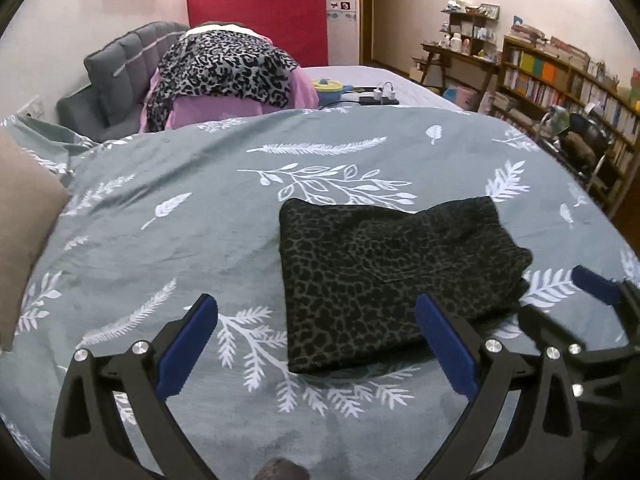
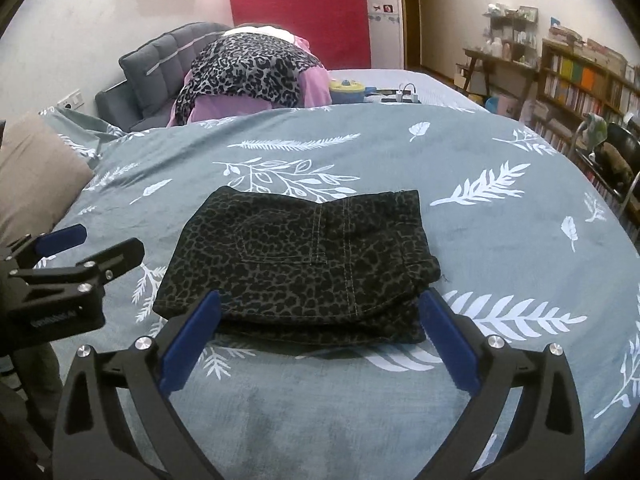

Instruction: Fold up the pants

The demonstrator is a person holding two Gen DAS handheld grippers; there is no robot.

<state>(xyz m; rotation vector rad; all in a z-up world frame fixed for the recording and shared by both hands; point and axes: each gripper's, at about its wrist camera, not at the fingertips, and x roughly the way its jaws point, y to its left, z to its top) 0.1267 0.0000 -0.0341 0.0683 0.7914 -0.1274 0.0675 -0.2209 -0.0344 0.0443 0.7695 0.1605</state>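
Observation:
The dark leopard-print pants (image 1: 396, 276) lie folded into a compact rectangle on the grey-green leaf-print bedspread (image 1: 180, 232). They also show in the right wrist view (image 2: 296, 264), back pocket up. My left gripper (image 1: 316, 312) is open and empty, above the bed just left of and in front of the pants. My right gripper (image 2: 320, 304) is open and empty, straddling the near edge of the pants without holding them. The right gripper's blue pad (image 1: 592, 280) shows at the right edge of the left wrist view. The left gripper (image 2: 80, 256) shows at the left of the right wrist view.
A beige pillow (image 2: 36, 176) lies at the left. Behind the bed are a grey sofa (image 1: 120, 72), a pile of leopard and pink clothes (image 1: 224, 76), a red panel (image 1: 260, 8), a yellow-blue toy (image 1: 328, 88) and bookshelves (image 1: 560, 80) at the right.

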